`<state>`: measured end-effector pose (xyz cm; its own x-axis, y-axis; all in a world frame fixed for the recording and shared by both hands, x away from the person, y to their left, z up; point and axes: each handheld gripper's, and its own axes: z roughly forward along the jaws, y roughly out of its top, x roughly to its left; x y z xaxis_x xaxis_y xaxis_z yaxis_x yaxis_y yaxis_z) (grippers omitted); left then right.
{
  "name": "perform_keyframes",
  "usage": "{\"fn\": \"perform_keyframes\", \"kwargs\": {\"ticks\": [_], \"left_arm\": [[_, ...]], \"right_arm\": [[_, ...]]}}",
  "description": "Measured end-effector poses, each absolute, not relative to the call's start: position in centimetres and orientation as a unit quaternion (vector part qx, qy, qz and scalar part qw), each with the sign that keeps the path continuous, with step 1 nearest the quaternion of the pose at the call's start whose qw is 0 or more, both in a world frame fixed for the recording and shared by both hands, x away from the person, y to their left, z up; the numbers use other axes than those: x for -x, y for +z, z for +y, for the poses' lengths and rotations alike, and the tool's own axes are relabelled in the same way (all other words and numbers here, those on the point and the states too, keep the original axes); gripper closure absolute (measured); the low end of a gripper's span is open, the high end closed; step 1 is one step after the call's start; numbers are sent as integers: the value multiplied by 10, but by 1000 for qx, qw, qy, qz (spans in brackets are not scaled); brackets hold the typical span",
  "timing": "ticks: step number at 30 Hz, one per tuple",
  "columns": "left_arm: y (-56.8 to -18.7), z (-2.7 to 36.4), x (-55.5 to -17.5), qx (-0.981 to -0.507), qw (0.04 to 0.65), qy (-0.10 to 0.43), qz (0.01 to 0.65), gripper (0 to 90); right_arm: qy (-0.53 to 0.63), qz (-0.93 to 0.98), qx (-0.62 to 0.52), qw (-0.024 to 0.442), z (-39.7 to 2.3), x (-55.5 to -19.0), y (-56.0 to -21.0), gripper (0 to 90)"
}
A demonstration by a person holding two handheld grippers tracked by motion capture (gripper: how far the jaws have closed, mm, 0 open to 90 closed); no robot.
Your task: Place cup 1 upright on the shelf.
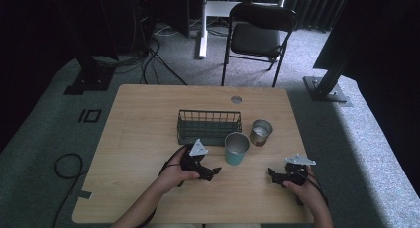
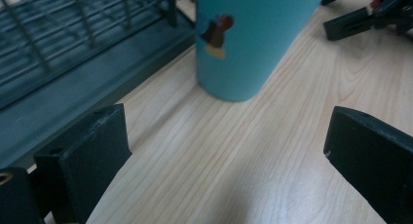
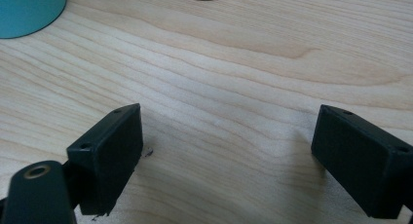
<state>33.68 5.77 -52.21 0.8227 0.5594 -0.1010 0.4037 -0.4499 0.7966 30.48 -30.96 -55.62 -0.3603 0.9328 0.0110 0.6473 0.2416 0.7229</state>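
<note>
Dim carpeted room, black folding chair (image 1: 257,35) at the far side; a light wooden table (image 1: 143,119) carries the work. On it stand a dark wire basket (image 1: 209,127), a teal cup (image 1: 236,148) just near of the basket's right end, and a metal can (image 1: 260,132) to the right of the cup.

Left gripper (image 1: 210,173) sits near and slightly left of the teal cup, jaws spread wide and holding nothing. In the left gripper view the cup (image 2: 248,39) stands upright ahead of the jaws, apart from both, the basket (image 2: 73,63) close on its left.

Right gripper (image 1: 275,176) rests low near the right front edge, jaws likewise spread and empty, well apart from the cup (image 3: 27,9).

Judgement: the step in hand is the left gripper's approach to the cup. To do it well, advance level, centre the cup between the jaws, and keep the left jaw clear of the basket wire before closing gently on the lower wall.
</note>
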Motion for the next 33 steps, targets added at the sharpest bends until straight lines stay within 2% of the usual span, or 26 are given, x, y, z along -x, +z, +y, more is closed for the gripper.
{"fn": "perform_keyframes", "kwargs": {"ticks": [33], "left_arm": [[-512,10,-352,-840,467,95,260,32]], "right_arm": [[329,760,-517,217,-309,-305,-556,112]]}}
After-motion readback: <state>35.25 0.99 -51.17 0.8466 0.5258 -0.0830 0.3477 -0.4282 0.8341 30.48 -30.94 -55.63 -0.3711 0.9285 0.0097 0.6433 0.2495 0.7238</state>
